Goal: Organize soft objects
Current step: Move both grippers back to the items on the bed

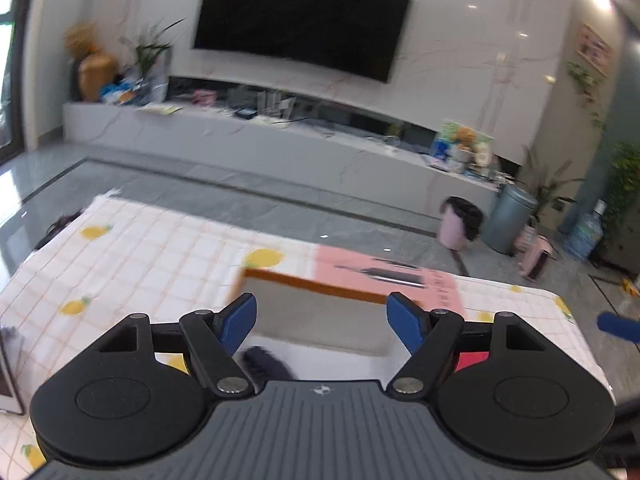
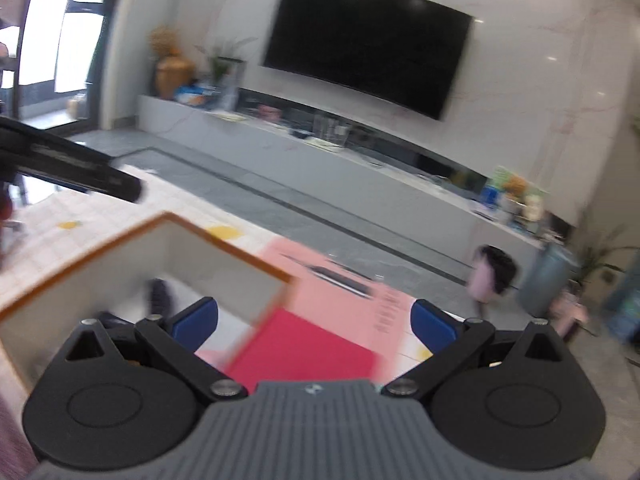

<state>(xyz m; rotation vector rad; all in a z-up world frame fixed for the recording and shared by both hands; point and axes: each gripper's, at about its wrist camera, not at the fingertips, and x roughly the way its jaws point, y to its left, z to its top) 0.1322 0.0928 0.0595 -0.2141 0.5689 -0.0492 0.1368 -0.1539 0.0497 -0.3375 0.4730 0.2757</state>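
A white open box with an orange-brown rim [image 1: 320, 286] [image 2: 224, 246] stands on the table. A dark fuzzy soft object [image 1: 266, 364] [image 2: 160, 296] lies inside it. My left gripper [image 1: 322, 320] is open and empty, hovering above the box. My right gripper [image 2: 314, 320] is open and empty, above the box's right corner and a red cloth [image 2: 304, 354], which also shows in the left wrist view [image 1: 474, 358]. A pink sheet with dark print [image 1: 384, 276] [image 2: 352, 284] lies under the box's far side.
The table has a white checked cloth with lemon print [image 1: 140, 252] [image 2: 76, 208]. Beyond are a grey floor, a long TV bench [image 1: 280, 136], a wall TV [image 2: 364, 44], a pink bin [image 1: 458, 224] and a grey bin [image 1: 512, 218]. The left gripper's body [image 2: 68, 166] crosses the right wrist view.
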